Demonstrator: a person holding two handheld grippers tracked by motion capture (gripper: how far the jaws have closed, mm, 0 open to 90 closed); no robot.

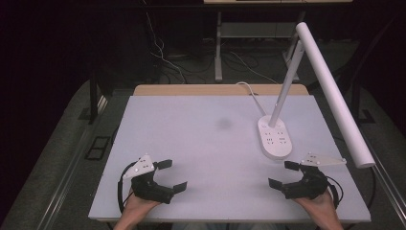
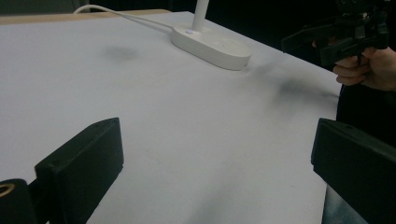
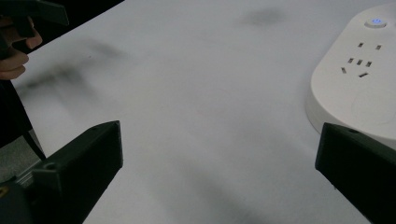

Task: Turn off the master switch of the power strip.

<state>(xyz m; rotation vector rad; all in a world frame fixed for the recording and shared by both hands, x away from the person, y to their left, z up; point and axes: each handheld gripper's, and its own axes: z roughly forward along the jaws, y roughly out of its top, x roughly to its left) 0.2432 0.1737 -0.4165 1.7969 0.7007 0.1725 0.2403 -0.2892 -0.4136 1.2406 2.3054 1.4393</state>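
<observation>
Grippers rest at the surface's [image 1: 215,124] near edge: left gripper [image 1: 171,175] at 7 o'clock, right gripper [image 1: 282,174] at 5, both with fingers spread wide, holding nothing. Lamp base [image 1: 274,137] sits at 2 o'clock.

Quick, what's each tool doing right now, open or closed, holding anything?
Left tool: open, holding nothing.
Right tool: open, holding nothing.

White table [image 1: 191,143] stretching out under the camera, faint dark smudge [image 1: 224,124] marking its middle, white lamp base [image 1: 275,138] with sockets sitting toward the right, its cord [image 1: 249,89] trailing over the far edge
</observation>
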